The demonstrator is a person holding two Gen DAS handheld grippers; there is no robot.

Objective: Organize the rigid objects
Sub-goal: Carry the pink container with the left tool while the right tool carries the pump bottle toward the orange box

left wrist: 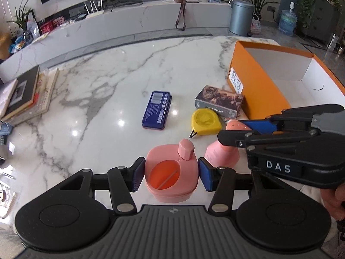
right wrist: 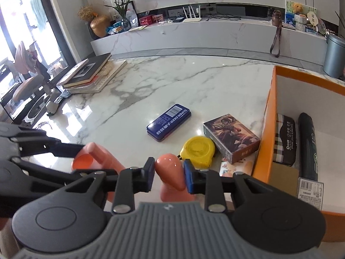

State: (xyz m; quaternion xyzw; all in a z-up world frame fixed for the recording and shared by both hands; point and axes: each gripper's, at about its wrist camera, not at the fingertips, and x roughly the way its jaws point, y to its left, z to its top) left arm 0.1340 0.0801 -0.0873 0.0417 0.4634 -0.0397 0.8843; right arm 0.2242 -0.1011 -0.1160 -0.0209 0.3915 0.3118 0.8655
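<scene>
My left gripper [left wrist: 171, 176] is shut on a pink open-topped container [left wrist: 170, 172] with a flip cap, its blue pads pressing on both sides. This container [right wrist: 86, 159] shows at the left edge of the right wrist view. Just to its right stands a pink bottle-like piece [left wrist: 222, 154] with a flared base. My right gripper [right wrist: 169, 172] is shut on its rounded salmon top [right wrist: 170, 168]. On the marble table [left wrist: 107, 90] beyond lie a blue tin [left wrist: 157, 109], a yellow tape measure [left wrist: 206, 122] and an illustrated card box [left wrist: 220, 101].
An open orange box [right wrist: 265, 116] stands at the right, holding a plaid case [right wrist: 285, 138] and a dark cylinder [right wrist: 308, 146]. A stack of books [left wrist: 25, 95] sits at the table's left edge. A hand [left wrist: 336, 198] holds the right gripper.
</scene>
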